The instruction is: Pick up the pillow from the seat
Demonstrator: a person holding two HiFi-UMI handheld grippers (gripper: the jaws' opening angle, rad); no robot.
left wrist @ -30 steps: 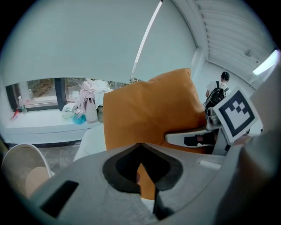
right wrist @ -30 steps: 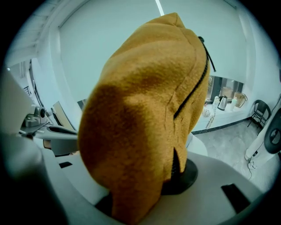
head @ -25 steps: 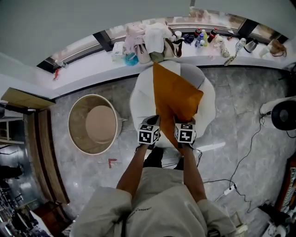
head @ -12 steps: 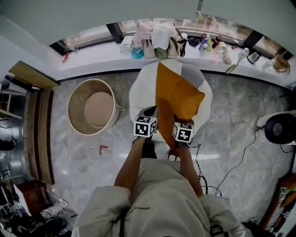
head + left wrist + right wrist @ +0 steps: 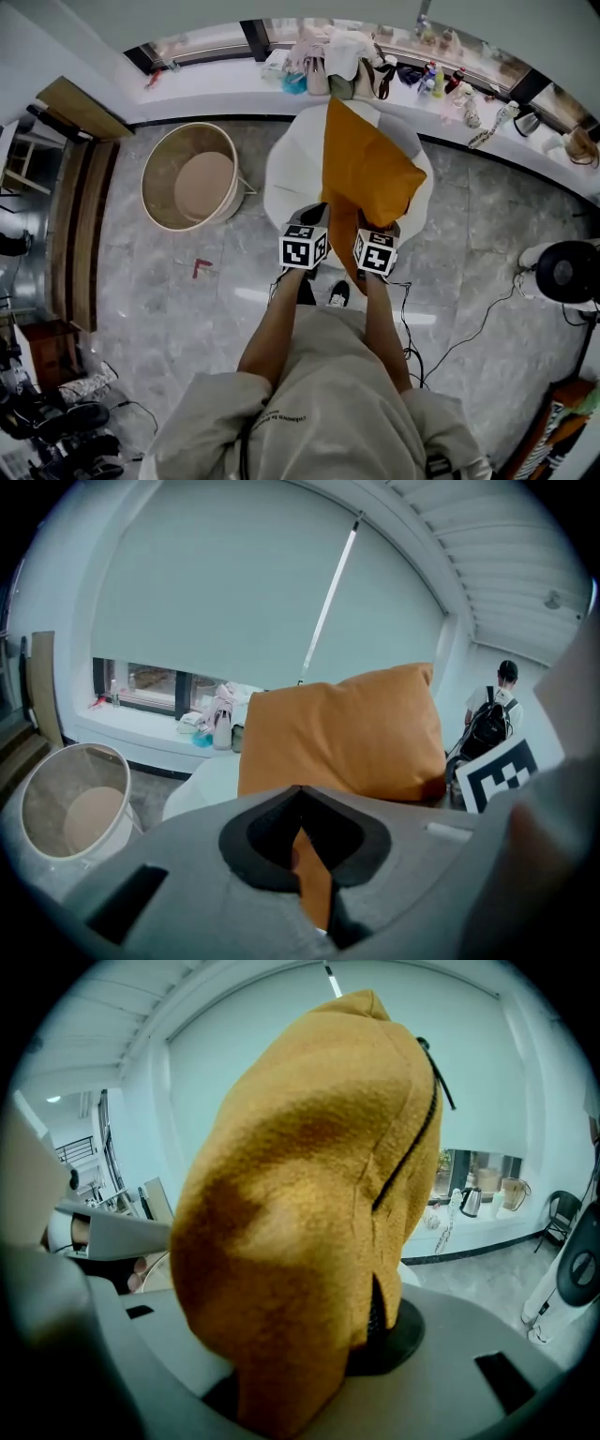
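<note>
Orange pillow (image 5: 364,173) held up on edge over the front of a round white seat (image 5: 286,183), gripped along its near side at two places; left gripper (image 5: 314,878) clenched on a thin fold of the cover; right gripper (image 5: 309,1372) clenched on a fat, stuffed corner beside the zip (image 5: 412,1138); pillow looks light, soft and floppy, its fuzzy cloth unlikely to slip; two spread holds on one edge should limit sagging and swinging.

A lived-in lounge room: grey marble floor (image 5: 141,272) around a white seat (image 5: 291,178), behind it a window ledge (image 5: 216,80) cluttered with bags (image 5: 352,66) and bottles (image 5: 438,80), a standing fan (image 5: 565,272) off to its right.
</note>
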